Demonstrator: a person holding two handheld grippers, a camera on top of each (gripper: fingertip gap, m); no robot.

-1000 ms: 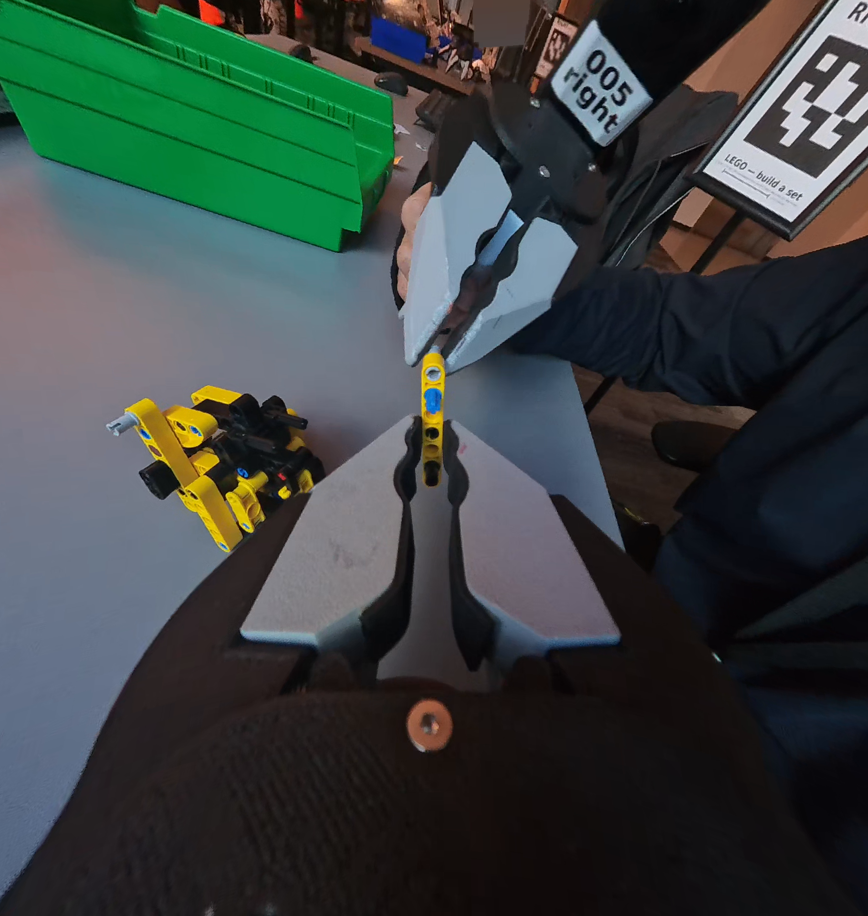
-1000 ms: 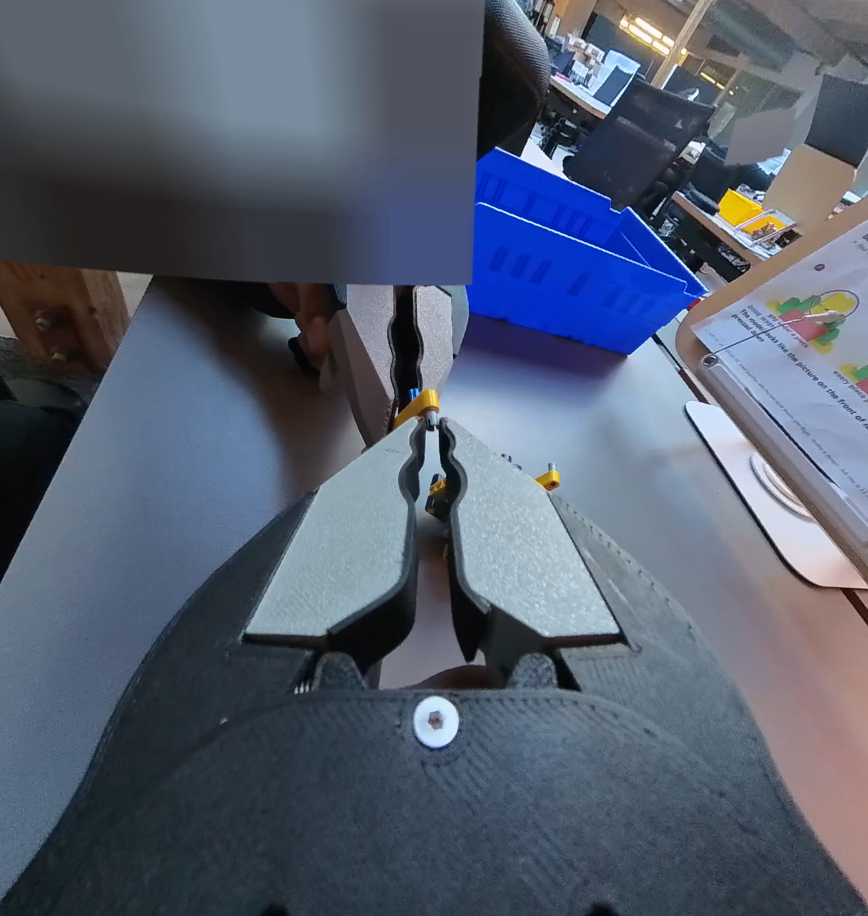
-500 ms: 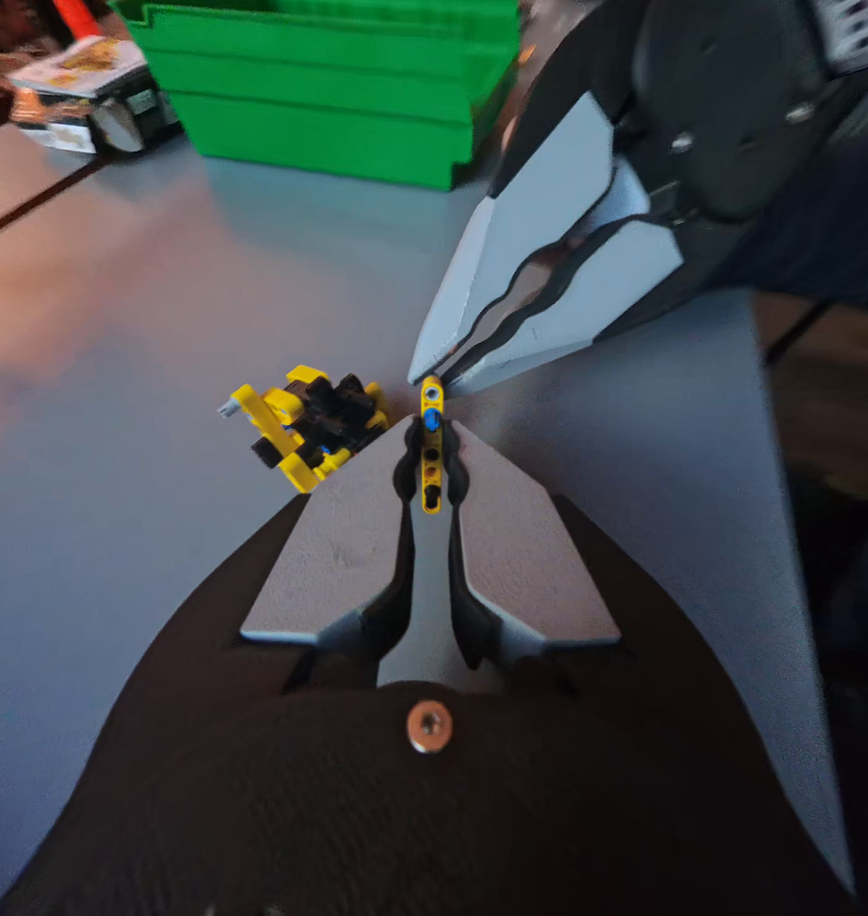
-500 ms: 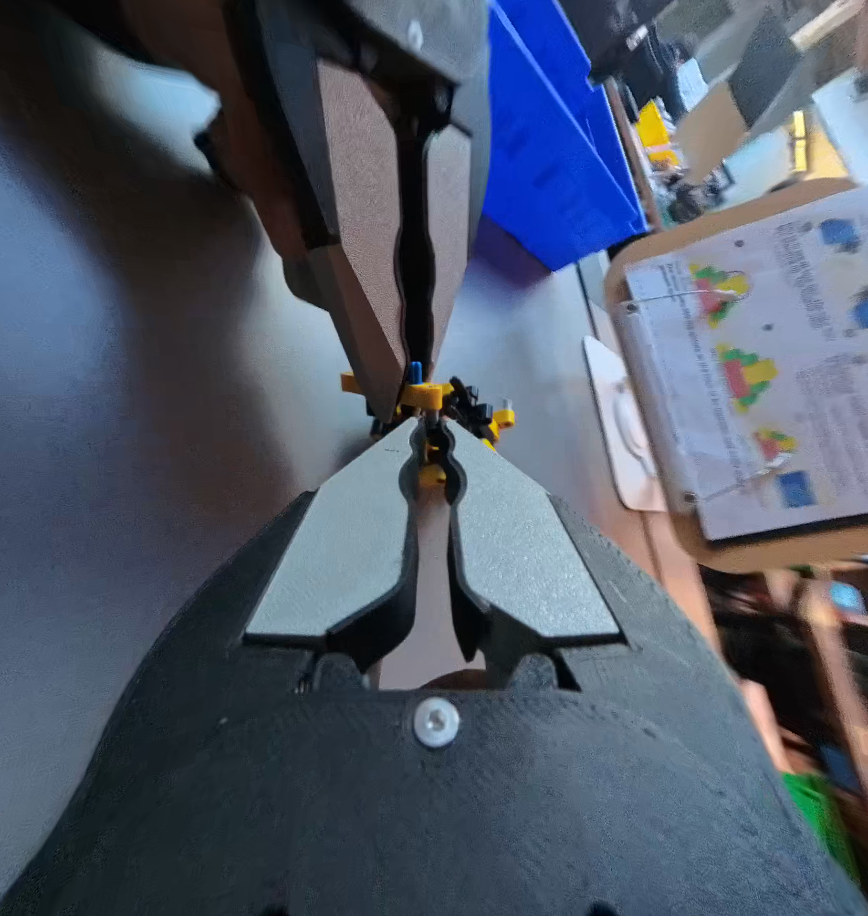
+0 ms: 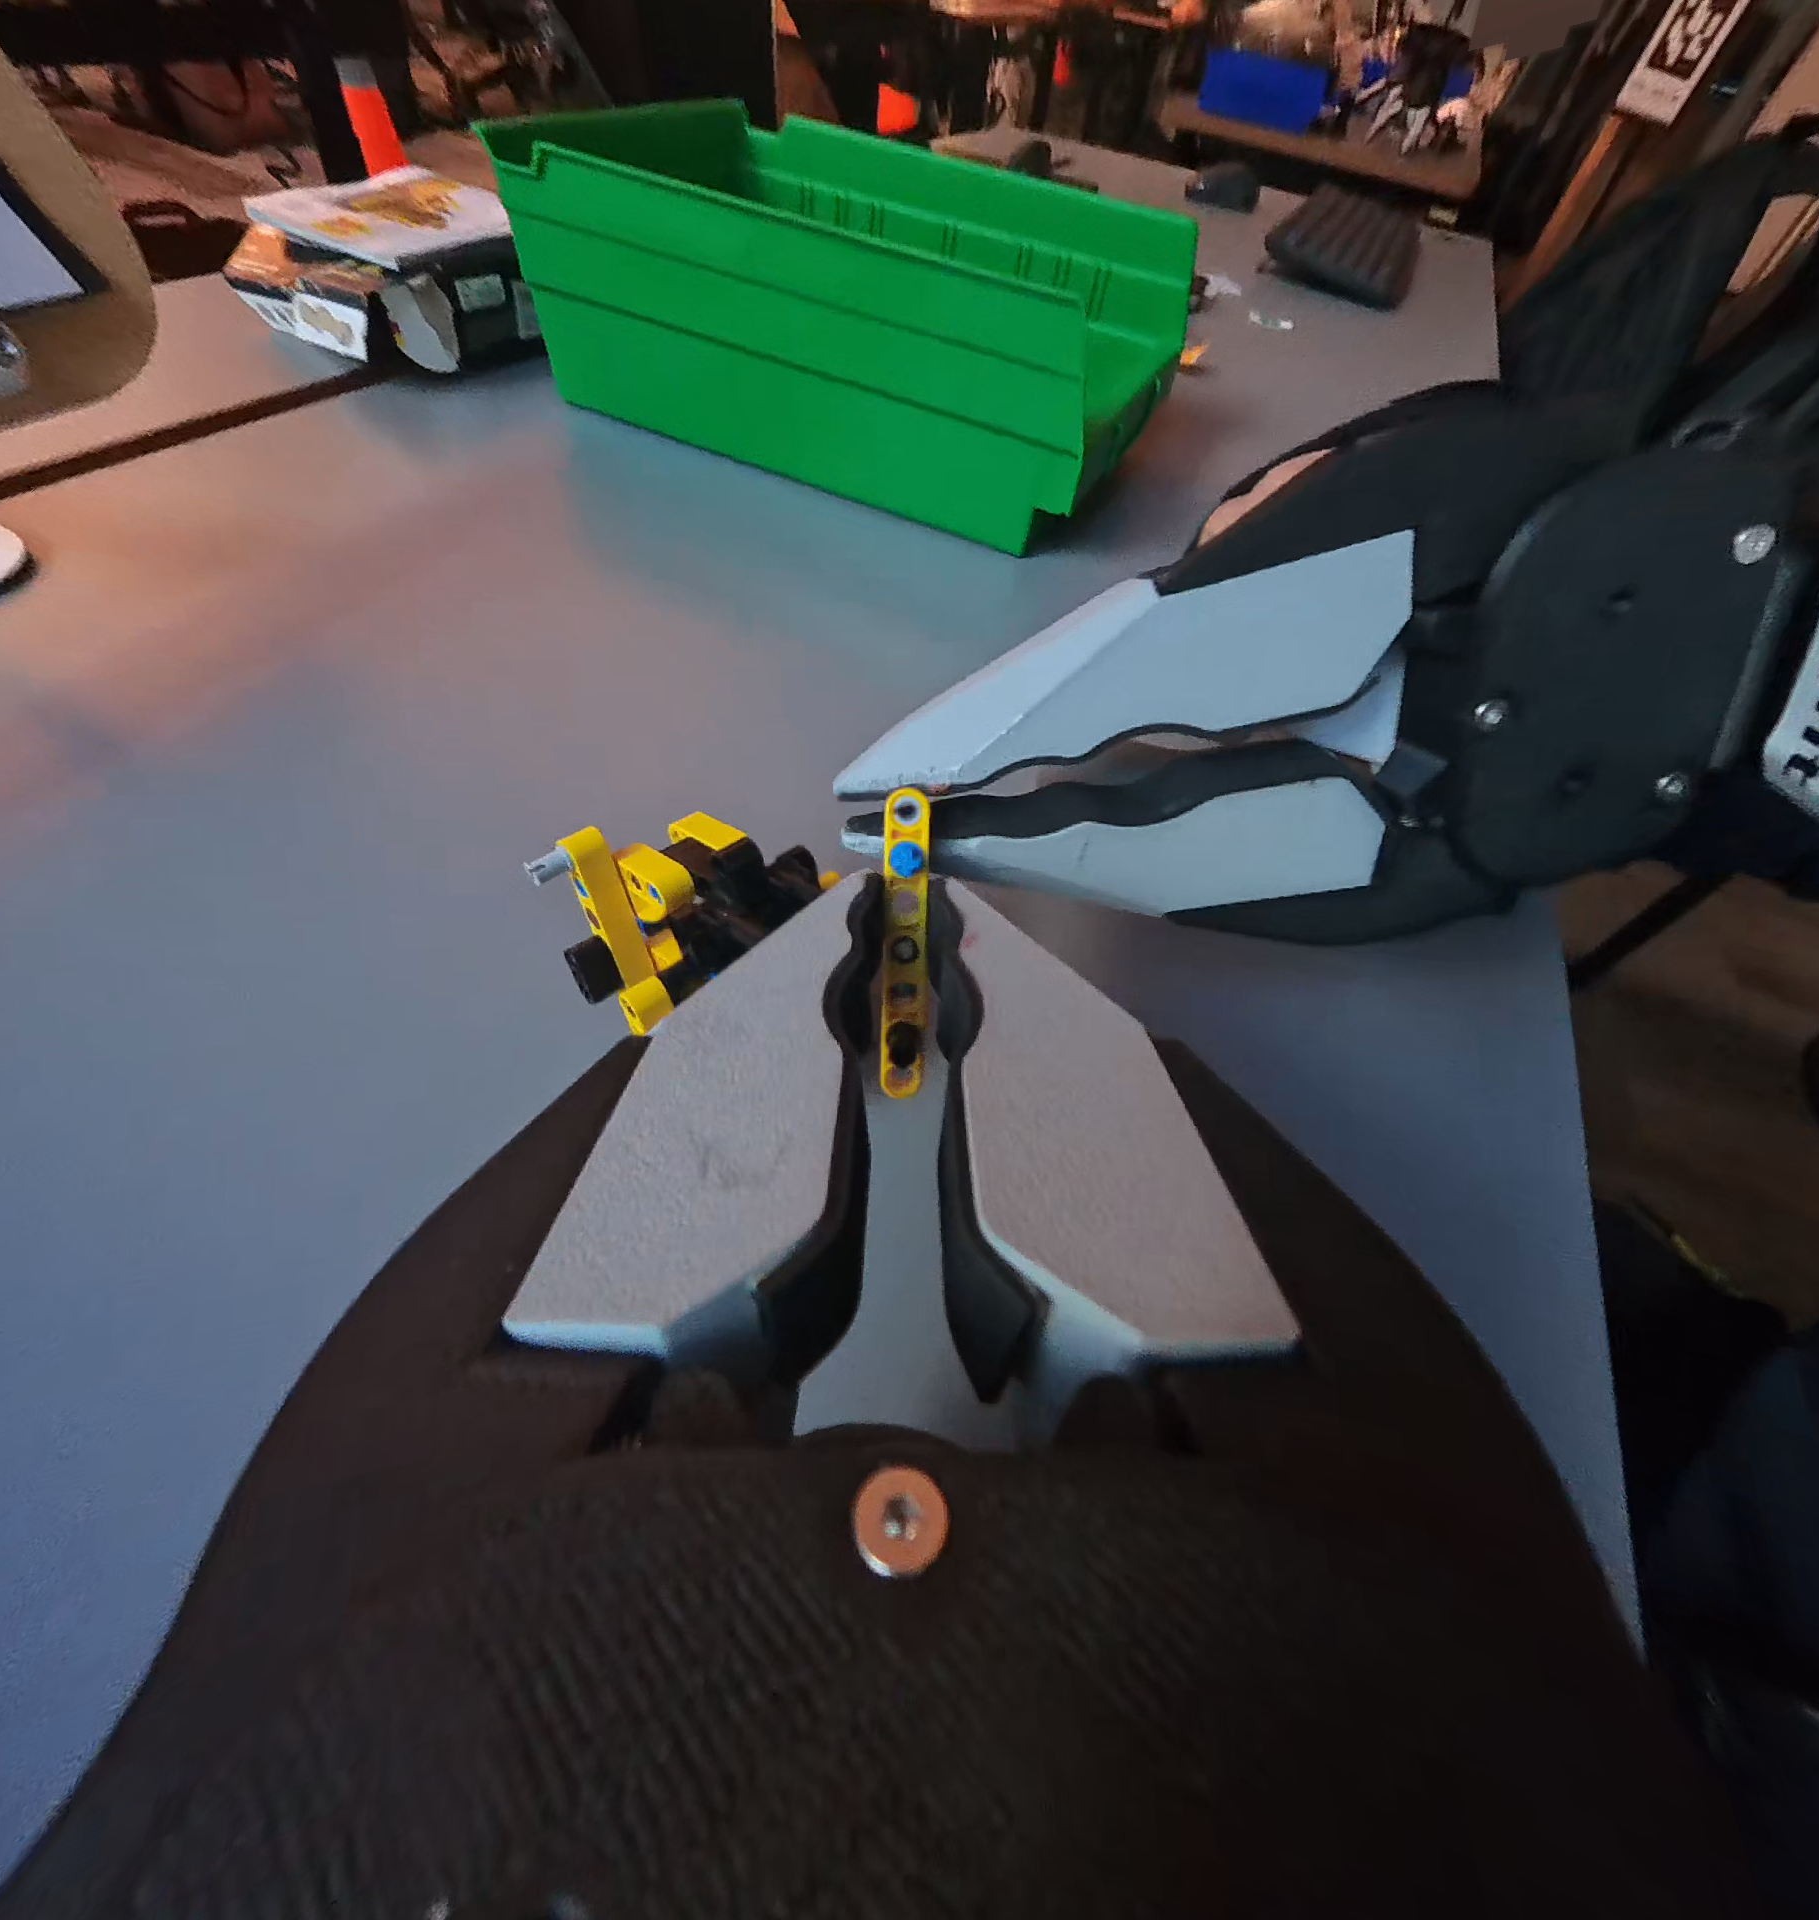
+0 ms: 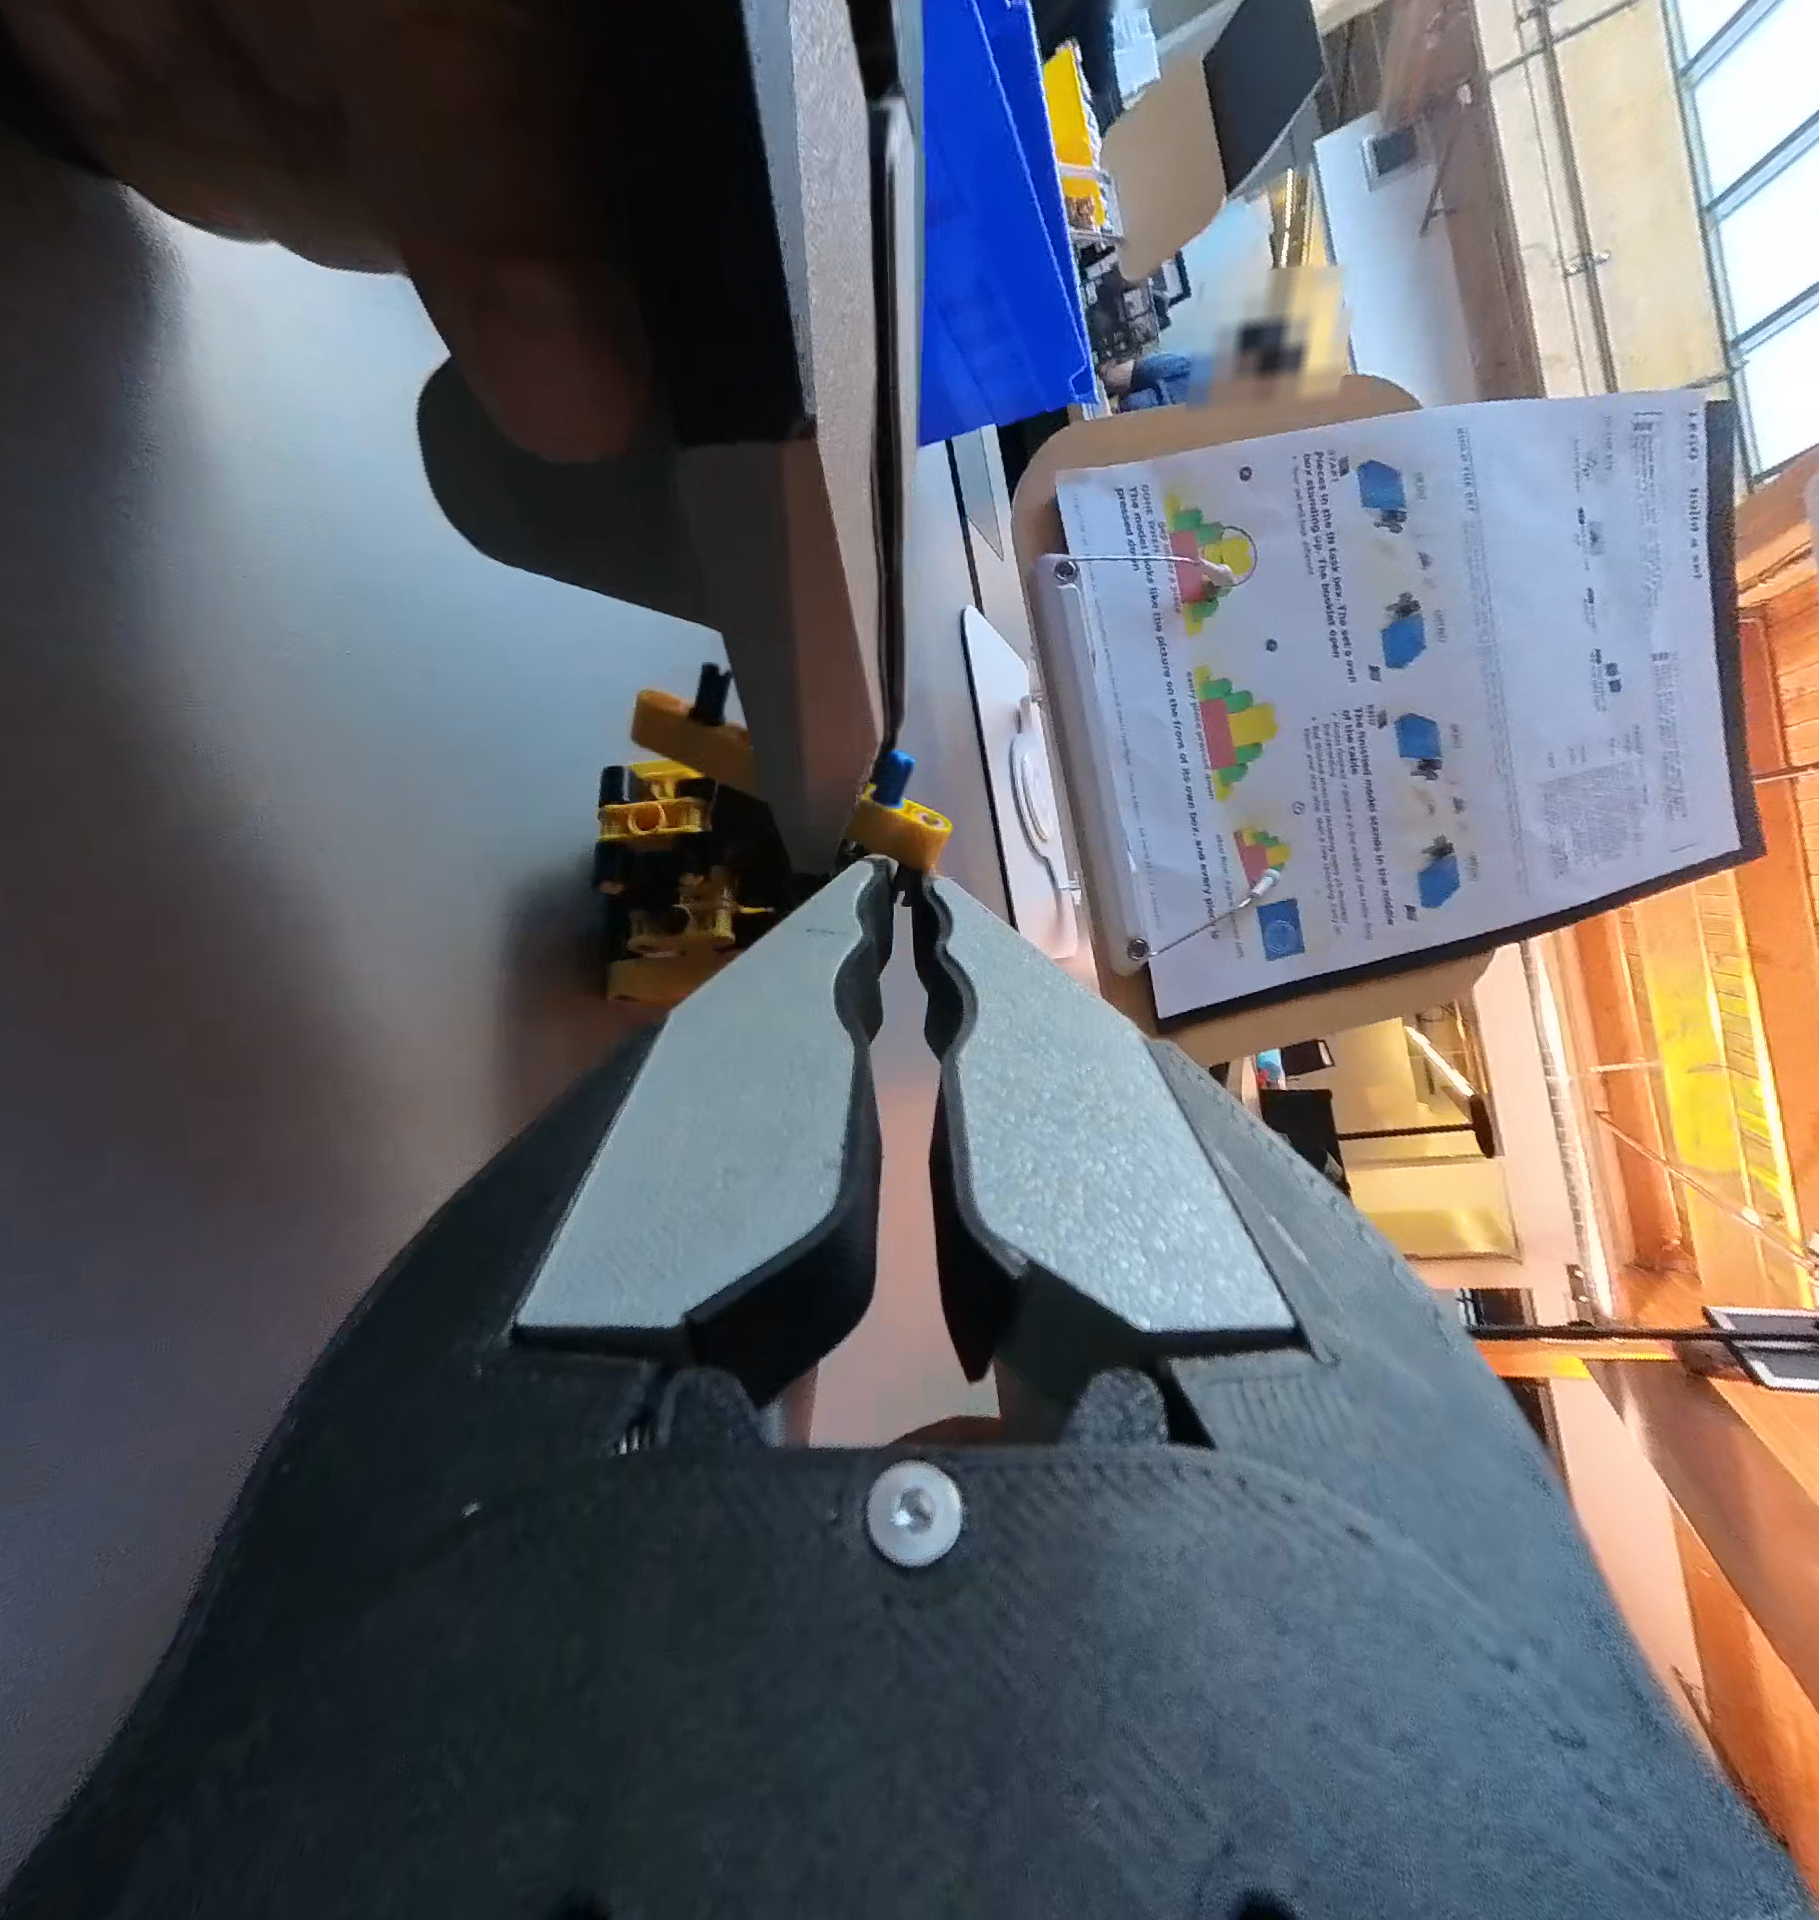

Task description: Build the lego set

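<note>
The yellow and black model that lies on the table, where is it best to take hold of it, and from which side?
Probably grip the partly built model across its black middle block, coming from above. That block looks compact, while the long yellow beam at one end juts out with a grey pin and could twist off. Both hand-held grippers are busy: the left hand-held gripper holds a thin yellow beam.

Tilted sideways here. Right gripper (image 6: 903, 894) pinched nearly shut at the tips, right against the end of a yellow beam (image 6: 903, 826) carrying a blue pin (image 6: 892, 777). Left gripper (image 6: 853, 790) reaching down from above, clamped on that beam. Behind, a yellow-and-black lego assembly (image 6: 666, 862) on the grey table (image 6: 261, 727). Further right, an instruction sheet (image 6: 1404, 707) on a stand; a blue bin (image 6: 988, 260) beyond.
</note>
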